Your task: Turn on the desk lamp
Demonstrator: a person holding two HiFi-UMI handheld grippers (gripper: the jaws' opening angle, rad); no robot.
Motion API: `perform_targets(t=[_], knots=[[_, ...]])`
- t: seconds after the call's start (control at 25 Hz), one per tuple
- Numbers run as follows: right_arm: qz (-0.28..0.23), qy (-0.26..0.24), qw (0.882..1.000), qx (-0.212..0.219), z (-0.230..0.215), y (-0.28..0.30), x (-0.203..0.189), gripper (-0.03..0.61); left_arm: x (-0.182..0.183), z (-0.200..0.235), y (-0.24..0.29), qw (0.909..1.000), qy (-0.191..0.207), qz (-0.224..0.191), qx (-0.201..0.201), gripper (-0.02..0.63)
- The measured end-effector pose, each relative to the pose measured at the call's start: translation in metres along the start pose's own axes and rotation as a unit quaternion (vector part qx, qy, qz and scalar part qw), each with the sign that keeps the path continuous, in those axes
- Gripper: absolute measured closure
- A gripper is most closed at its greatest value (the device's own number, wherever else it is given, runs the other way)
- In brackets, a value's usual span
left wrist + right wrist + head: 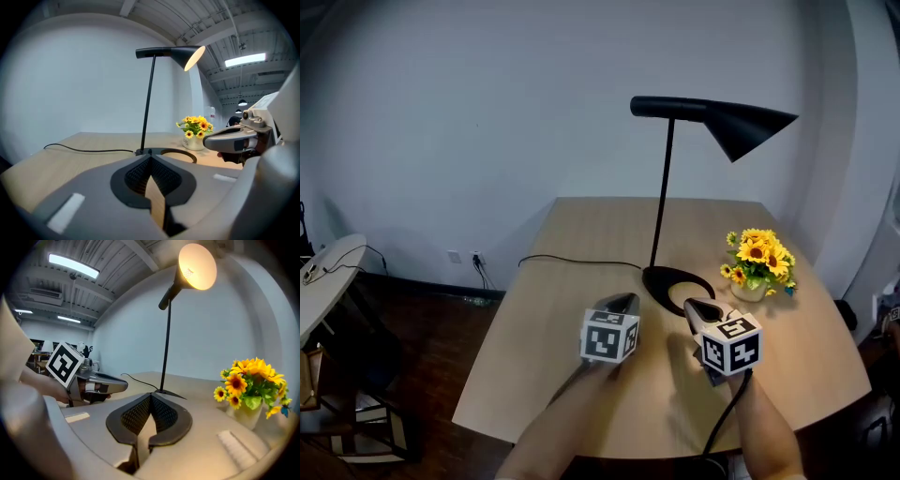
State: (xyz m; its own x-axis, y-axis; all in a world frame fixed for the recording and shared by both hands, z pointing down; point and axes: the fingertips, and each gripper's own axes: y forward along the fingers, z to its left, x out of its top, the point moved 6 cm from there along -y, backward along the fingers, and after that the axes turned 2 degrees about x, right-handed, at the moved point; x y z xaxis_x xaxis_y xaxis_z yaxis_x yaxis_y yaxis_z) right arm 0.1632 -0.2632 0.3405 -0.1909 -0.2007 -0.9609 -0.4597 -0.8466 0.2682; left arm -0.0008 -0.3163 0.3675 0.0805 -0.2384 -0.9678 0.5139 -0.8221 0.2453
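Left gripper (622,301): jaws closed tip to tip, nothing between them, as its own view shows. Right gripper (695,307): jaws likewise pressed together and empty in its own view. Both are held low over the near half of the light wooden table (562,281), side by side and a little apart, marker cubes uppermost and noses aimed away from the person. The left forearm (558,422) and right forearm (769,436) enter from the bottom edge of the head view and converge slightly toward the grippers. Neither gripper touches anything on the table. The black metal desk lamp (664,187) stands just beyond the jaw tips at the table's centre. Its ring-shaped base (673,279) lies flat on the wood, nearer the right gripper, whose nose sits just beside the ring's front rim. The thin stem rises upright from the base, and the cone shade (748,128) projects to the right. In both gripper views the inside of the shade glows: the lamp is lit. A thin black cable (572,260) runs from the base leftward across the table toward its left edge. Yellow sunflowers in a small white pot (757,262) stand right of the base, under the shade, apart from the right gripper.
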Motion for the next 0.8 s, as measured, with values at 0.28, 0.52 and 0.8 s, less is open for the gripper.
perform_targets(t=[0.28, 0.52, 0.8], knots=[[-0.029, 0.022, 0.999, -0.003, 0.027, -0.042, 0.001, 0.578, -0.015, -0.021, -0.062, 1.0, 0.002, 0.0, 0.0, 0.614], [-0.038, 0.032, 0.999, -0.006, 0.043, -0.077, -0.001, 0.578, -0.013, -0.042, -0.121, 0.9996, 0.007, -0.025, 0.013, 0.614], [-0.068, 0.044, 0.997, -0.005, 0.068, -0.119, 0.004, 0.578, -0.015, -0.058, -0.166, 0.9983, 0.002, -0.058, 0.008, 0.614]])
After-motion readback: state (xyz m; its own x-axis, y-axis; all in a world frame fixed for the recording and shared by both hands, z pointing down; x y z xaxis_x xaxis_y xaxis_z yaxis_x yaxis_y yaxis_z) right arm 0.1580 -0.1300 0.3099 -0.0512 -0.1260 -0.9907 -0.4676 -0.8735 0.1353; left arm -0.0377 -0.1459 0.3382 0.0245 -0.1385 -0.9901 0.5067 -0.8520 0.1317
